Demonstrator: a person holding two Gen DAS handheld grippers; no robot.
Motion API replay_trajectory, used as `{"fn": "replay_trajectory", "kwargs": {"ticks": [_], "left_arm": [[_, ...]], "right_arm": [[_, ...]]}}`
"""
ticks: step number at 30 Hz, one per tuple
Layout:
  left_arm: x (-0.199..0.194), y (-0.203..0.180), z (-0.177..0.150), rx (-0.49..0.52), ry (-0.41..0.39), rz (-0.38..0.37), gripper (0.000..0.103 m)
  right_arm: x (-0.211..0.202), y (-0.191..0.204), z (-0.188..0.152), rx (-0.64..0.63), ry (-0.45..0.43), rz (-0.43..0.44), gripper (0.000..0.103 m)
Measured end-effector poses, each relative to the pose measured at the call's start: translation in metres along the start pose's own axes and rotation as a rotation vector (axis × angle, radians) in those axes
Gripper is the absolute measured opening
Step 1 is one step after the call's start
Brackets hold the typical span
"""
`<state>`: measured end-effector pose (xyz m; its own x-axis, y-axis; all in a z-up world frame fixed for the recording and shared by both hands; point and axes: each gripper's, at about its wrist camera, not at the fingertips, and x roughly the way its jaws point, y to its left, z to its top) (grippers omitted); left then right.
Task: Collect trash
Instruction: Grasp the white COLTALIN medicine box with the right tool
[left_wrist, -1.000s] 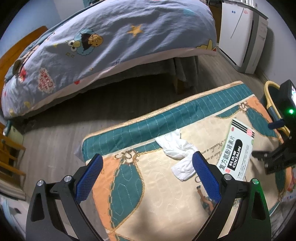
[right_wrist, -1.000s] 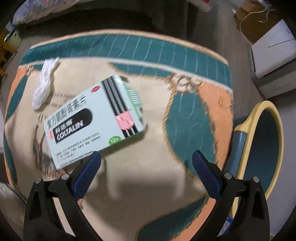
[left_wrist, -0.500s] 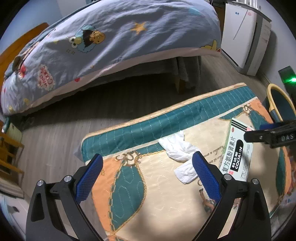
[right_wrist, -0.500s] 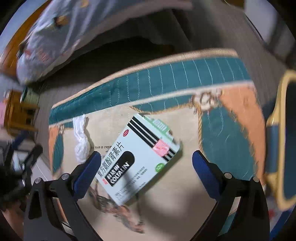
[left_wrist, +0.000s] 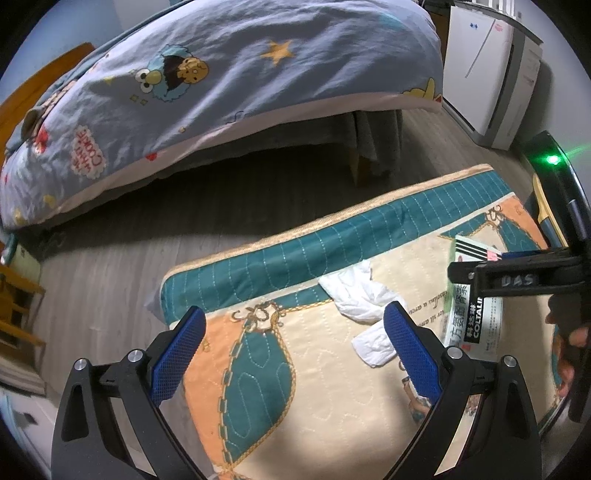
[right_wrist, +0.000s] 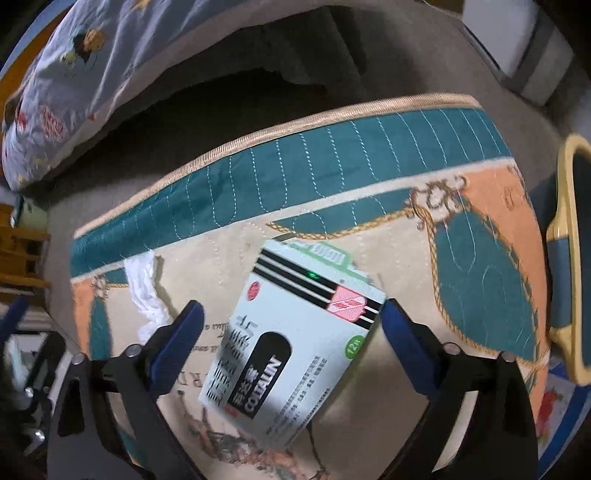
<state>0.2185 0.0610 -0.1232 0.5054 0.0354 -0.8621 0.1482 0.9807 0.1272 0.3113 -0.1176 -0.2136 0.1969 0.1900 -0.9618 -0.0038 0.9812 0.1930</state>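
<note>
The medicine box (right_wrist: 295, 347) is laid flat on the quilted mat (right_wrist: 332, 173), framed by the right gripper (right_wrist: 291, 332), whose spread jaws have just been closing; contact with the right pad cannot be judged. A crumpled tissue (left_wrist: 356, 295) is seen beside the box, behind the left gripper (left_wrist: 295, 350), whose jaws are spread on nothing.

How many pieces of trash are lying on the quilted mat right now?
2. A crumpled white tissue lies near the mat's teal border, and a medicine box lies beside it, between the right gripper's open jaws. More may lie outside the views.
</note>
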Motion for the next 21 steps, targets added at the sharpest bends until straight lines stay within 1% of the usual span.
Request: {"fn": "replay_trajectory", "kwargs": {"ticks": [2, 3, 8, 9, 10, 11, 12, 14, 15, 18, 19, 21], "left_arm": [[0.002, -0.001, 0.001, 0.001, 0.004, -0.001, 0.096], [0.003, -0.001, 0.001, 0.001, 0.006, -0.002, 0.096], [0.006, -0.002, 0.003, 0.004, 0.01, -0.007, 0.096], [0.007, -0.002, 0.003, 0.005, 0.011, -0.007, 0.096], [0.008, -0.003, 0.003, 0.005, 0.014, -0.006, 0.096], [0.009, -0.003, 0.003, 0.005, 0.018, -0.005, 0.096], [0.011, -0.004, 0.003, 0.005, 0.019, -0.003, 0.096], [0.015, -0.006, 0.003, 0.012, 0.024, 0.003, 0.096], [0.017, -0.008, 0.003, 0.018, 0.026, 0.009, 0.096], [0.027, -0.013, 0.001, 0.036, 0.042, 0.03, 0.096], [0.032, -0.015, 0.0, 0.027, 0.058, 0.018, 0.096], [0.039, -0.017, -0.003, 0.006, 0.075, -0.022, 0.094]], "right_arm": [[0.004, 0.004, 0.0, -0.041, 0.0, -0.039, 0.083], [0.007, 0.006, 0.0, -0.063, 0.001, -0.044, 0.083], [0.005, 0.008, 0.004, -0.137, -0.001, -0.035, 0.082], [0.004, 0.008, 0.006, -0.169, -0.006, -0.034, 0.078], [0.002, 0.008, 0.008, -0.197, -0.016, -0.023, 0.076], [0.001, 0.012, 0.01, -0.223, -0.022, -0.022, 0.071], [-0.001, 0.014, 0.01, -0.26, -0.031, -0.028, 0.069], [-0.001, 0.018, 0.01, -0.325, -0.048, -0.048, 0.069], [-0.005, 0.014, 0.009, -0.339, -0.052, -0.051, 0.069], [-0.008, 0.001, 0.005, -0.323, -0.036, -0.034, 0.069], [-0.008, 0.0, 0.004, -0.312, -0.032, -0.029, 0.069], [-0.017, -0.019, 0.002, -0.273, -0.017, -0.014, 0.07]]}}
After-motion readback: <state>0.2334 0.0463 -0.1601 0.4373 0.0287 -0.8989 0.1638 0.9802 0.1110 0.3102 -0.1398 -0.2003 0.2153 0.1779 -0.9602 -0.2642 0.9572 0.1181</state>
